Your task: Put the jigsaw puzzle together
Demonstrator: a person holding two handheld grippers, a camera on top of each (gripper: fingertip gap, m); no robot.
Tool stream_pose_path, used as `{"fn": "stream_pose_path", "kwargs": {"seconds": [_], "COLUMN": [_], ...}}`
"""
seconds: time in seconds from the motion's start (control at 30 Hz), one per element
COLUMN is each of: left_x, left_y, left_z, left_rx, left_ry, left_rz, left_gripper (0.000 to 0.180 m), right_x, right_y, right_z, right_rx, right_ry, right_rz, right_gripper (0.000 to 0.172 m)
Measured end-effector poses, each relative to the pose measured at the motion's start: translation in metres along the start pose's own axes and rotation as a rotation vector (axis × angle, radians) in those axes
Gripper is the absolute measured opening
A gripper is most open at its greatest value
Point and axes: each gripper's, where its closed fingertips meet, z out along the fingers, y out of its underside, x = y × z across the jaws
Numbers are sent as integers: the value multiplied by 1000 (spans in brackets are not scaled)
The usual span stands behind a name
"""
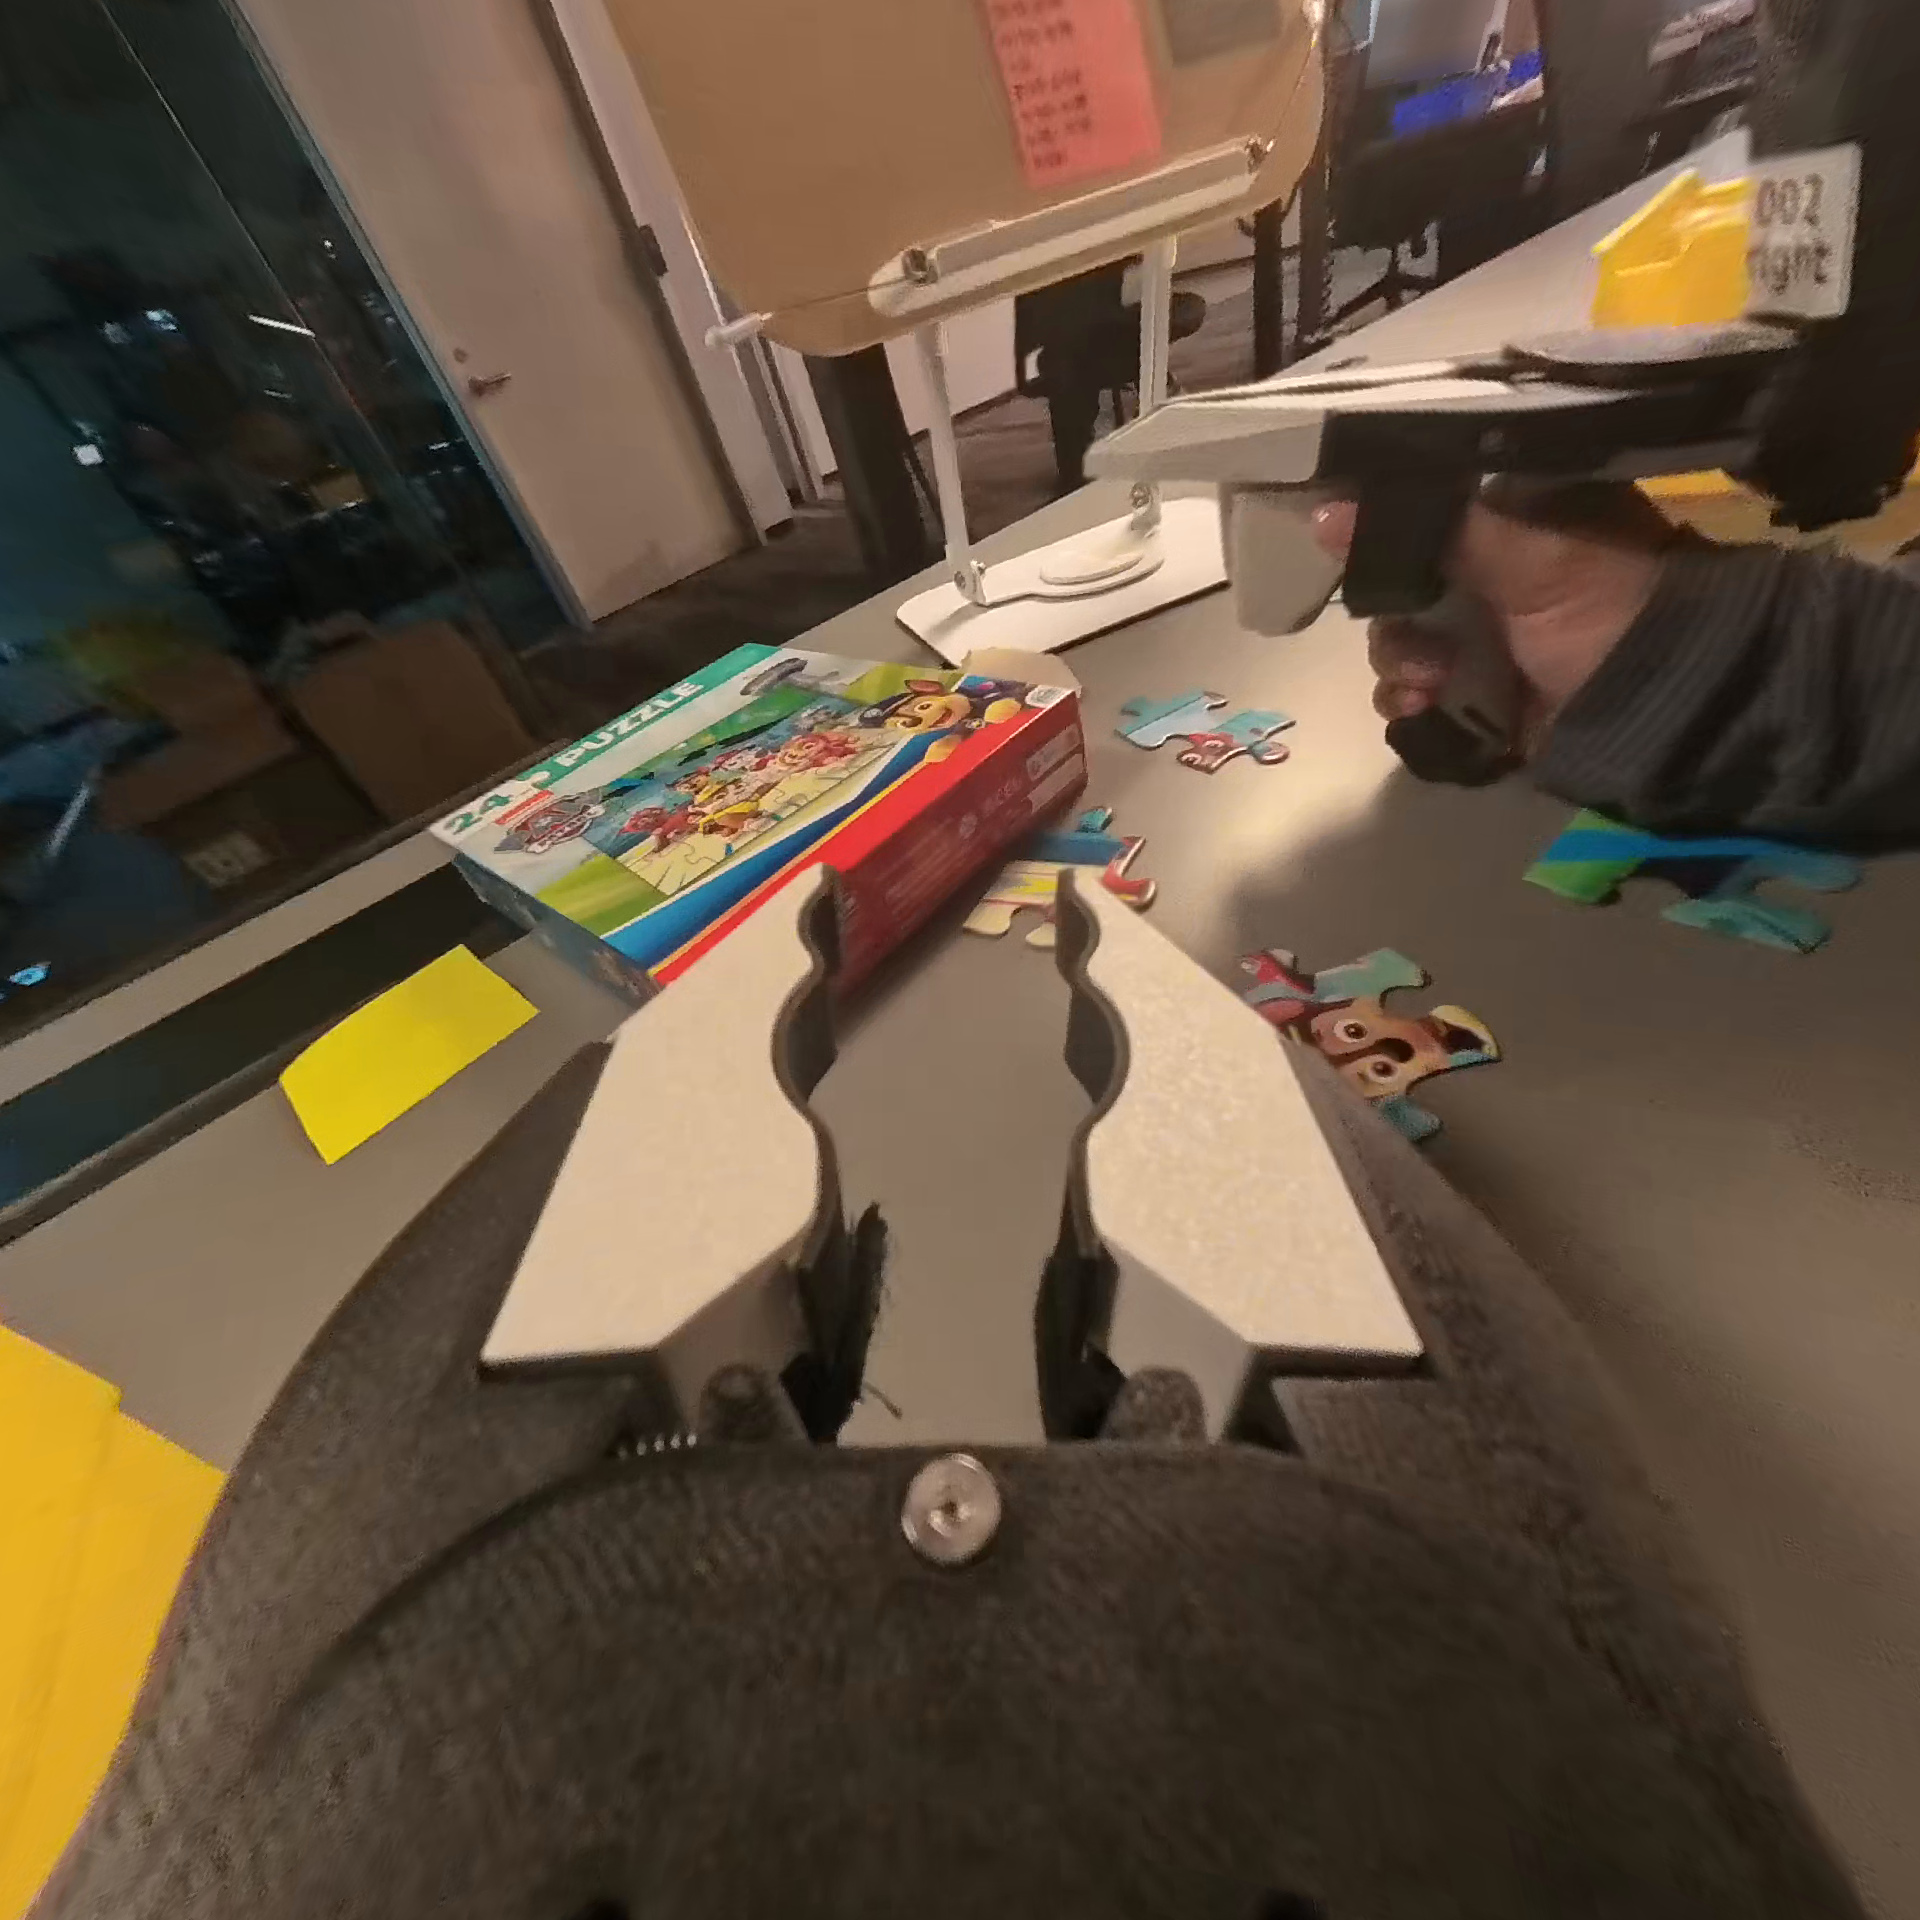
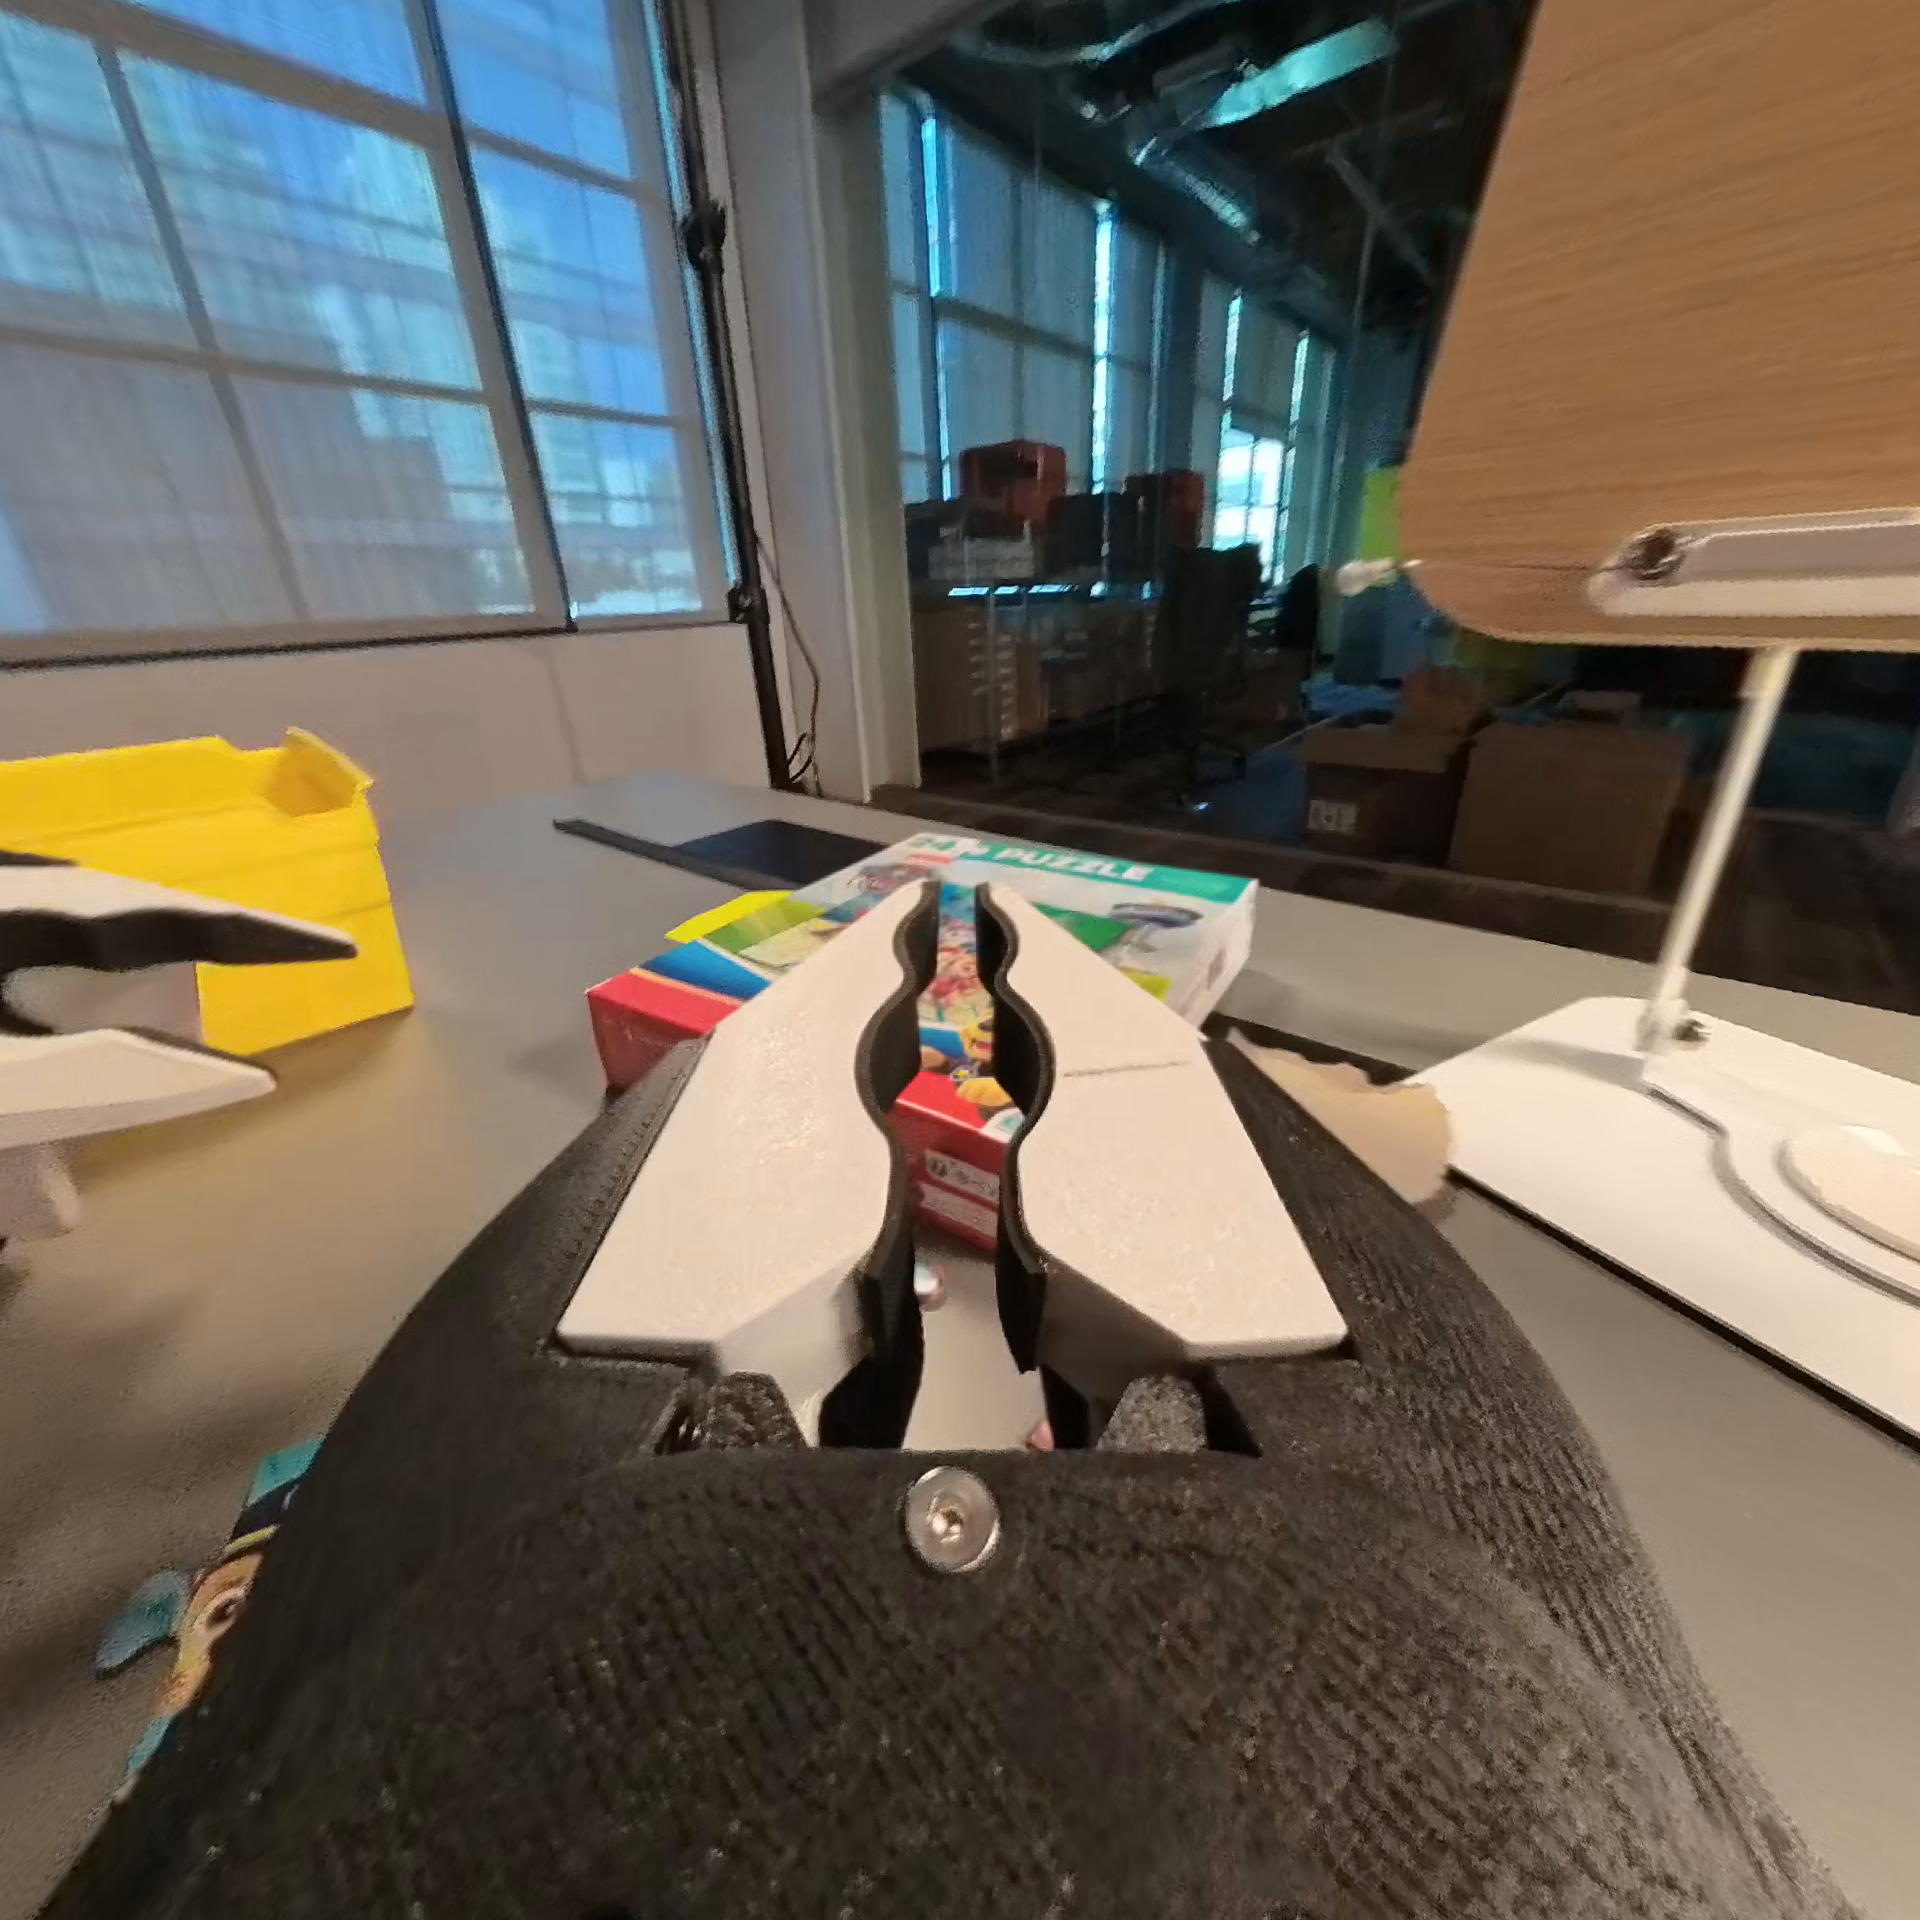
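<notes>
Puzzle box [image 1: 769, 790] lies on table [image 1: 1558, 1195], loose pieces [image 1: 1371, 1023] to its right.

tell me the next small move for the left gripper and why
Probably ease the left gripper forward and slightly right toward the puzzle piece lying by the box. Its jaws stand apart with nothing between them, and that piece sits just past the fingertips on the table. The right gripper, nearly closed, hovers over the box.

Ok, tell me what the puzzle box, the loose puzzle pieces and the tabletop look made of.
Puzzle box: printed cardboard, slightly glossy; a torn brown flap shows at its end. Puzzle pieces: thin printed card, probably, with die-cut tabs. Tabletop: smooth grey, laminate or similar, with a soft sheen; exact material unclear.
</notes>
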Motion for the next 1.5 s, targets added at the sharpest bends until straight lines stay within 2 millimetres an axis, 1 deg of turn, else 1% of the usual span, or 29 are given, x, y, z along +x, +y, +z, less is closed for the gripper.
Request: {"fn": "stream_pose_path", "kwargs": {"seconds": [0.07,0.13,0.17,0.23,0.33,0.4,0.47,0.57,0.63,0.73,1.0,1.1,1.2,1.3,1.37,1.43,1.47,1.5], "left_x": [1,1,0,-2,-9,-16,-21,-22,-22,-21,-23,-26,-27,-28,-29,-30,-31,-31], "left_y": [1,0,-1,-1,-4,-9,-11,-10,-9,-9,-10,-11,-16,-17,-17,-18,-17,-17], "left_z": [0,0,-1,-1,-3,-7,-9,-10,-9,-9,-10,-12,-16,-18,-18,-19,-19,-19], "left_rx": [-4,3,6,12,35,69,86,86,83,81,89,99,131,141,143,148,149,149], "left_ry": [-9,-16,-19,-32,-70,-118,-137,-137,-138,-141,-141,-150,-157,-159,-159,-160,-158,-158], "left_rz": [14,24,26,24,19,19,8,-7,-2,14,-6,-14,-7,-12,-20,-24,-26,-26], "left_gripper": [40,39,38,38,35,31,31,31,31,30,30,29,28,27,27,27,27,27], "right_x": [-2,0,-3,-8,-16,-21,-24,-27,-34,-50,-76,-85,-97,-118,-137,-161,-176,-184], "right_y": [9,21,29,52,84,93,99,110,113,116,121,122,122,120,119,119,117,116], "right_z": [7,11,12,11,2,0,-1,-2,0,6,11,11,10,9,4,-8,-18,-24], "right_rx": [-67,-173,-239,-412,-635,-694,-741,-821,-848,-863,-894,-905,-917,-910,-905,-933,-958,-977], "right_ry": [-28,-29,-43,-52,-26,-17,-9,0,-4,-34,-103,-145,-184,-283,-386,-537,-630,-685], "right_rz": [23,102,156,267,388,425,375,212,148,107,-6,-64,-44,21,35,70,111,148], "right_gripper": [6,12,18,31,49,58,65,75,80,76,50,43,38,38,37,19,16,17]}}
